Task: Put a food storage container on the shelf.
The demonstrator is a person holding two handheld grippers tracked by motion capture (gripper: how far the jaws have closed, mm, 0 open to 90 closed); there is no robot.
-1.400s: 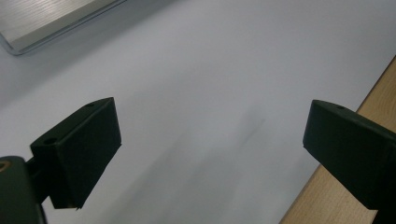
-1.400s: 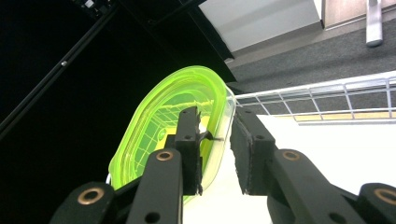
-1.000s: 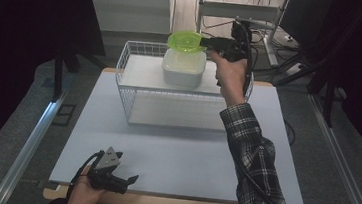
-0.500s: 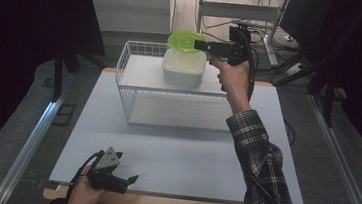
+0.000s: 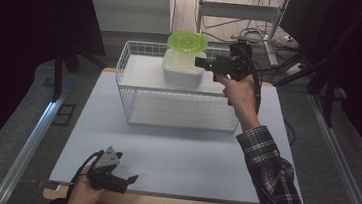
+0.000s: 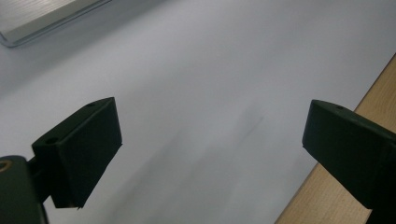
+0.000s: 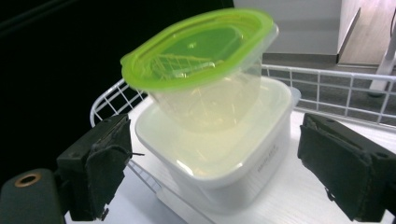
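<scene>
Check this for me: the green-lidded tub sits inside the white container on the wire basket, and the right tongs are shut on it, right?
Not quite. The right tongs are open, their jaws apart either side of the white container, gripping nothing, as the right gripper view shows. The green-lidded tub does sit in it.

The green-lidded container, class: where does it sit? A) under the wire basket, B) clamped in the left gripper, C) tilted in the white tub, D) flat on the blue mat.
C: the green-lidded container leans inside the open white tub, which stands on the wire basket.
</scene>
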